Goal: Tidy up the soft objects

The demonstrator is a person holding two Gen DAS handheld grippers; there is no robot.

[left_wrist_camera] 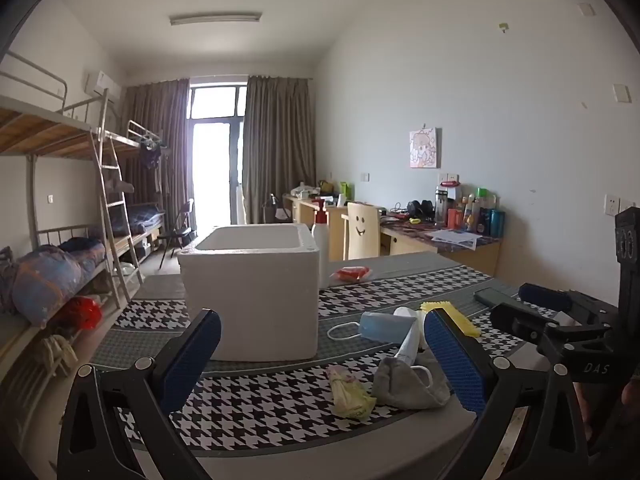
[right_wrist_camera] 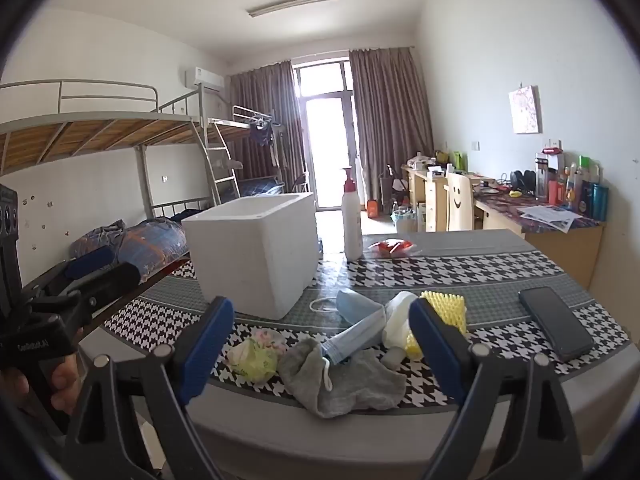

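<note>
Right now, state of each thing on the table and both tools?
left tool: open, empty
right tool: open, empty
foam box: lid off, upright
pump bottle: upright
grey sock: crumpled, lying flat
blue mask: folded, on the sock
yellow foam net: lying flat
phone: screen dark

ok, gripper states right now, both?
left gripper: open, holding nothing.
right gripper: open, holding nothing.
</note>
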